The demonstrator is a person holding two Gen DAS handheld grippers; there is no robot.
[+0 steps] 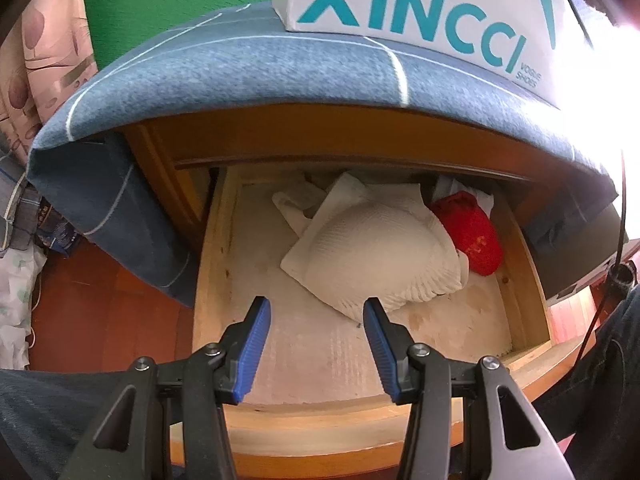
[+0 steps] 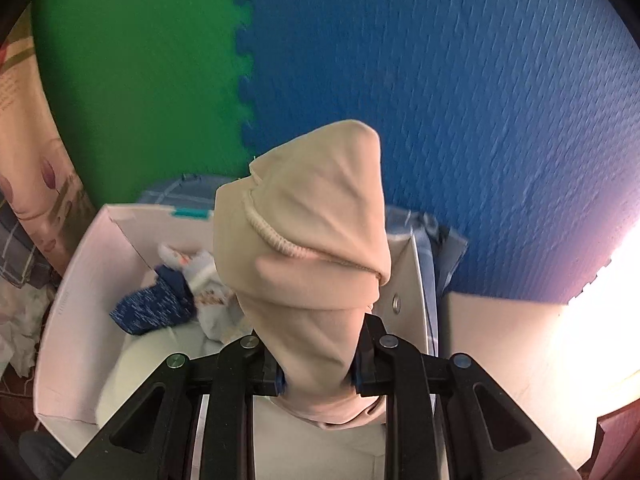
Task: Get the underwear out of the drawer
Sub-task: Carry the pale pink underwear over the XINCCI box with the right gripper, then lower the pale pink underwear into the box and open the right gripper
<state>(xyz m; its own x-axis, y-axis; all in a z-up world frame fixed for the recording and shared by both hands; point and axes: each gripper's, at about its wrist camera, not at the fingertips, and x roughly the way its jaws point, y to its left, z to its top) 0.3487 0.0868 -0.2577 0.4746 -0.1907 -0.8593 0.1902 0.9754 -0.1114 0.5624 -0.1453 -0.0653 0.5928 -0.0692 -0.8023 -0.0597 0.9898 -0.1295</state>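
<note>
The wooden drawer (image 1: 212,280) stands pulled open below a cloth-covered top. Inside lie a cream ribbed garment (image 1: 376,248), a white piece (image 1: 292,204) behind it and a red garment (image 1: 474,236) at the right. My left gripper (image 1: 316,320) is open and empty, hovering just in front of the cream garment. My right gripper (image 2: 316,376) is shut on beige underwear (image 2: 312,248), which stands up between the fingers above an open white box (image 2: 72,300).
A white XINCCI shoe box (image 1: 420,4) sits on the blue checked cloth (image 1: 240,76) covering the cabinet. The white box holds a blue sock (image 2: 152,308) and white patterned cloth (image 2: 200,280). Green and blue foam mats (image 2: 480,120) form the wall. Red-brown floor (image 1: 100,320) lies left of the drawer.
</note>
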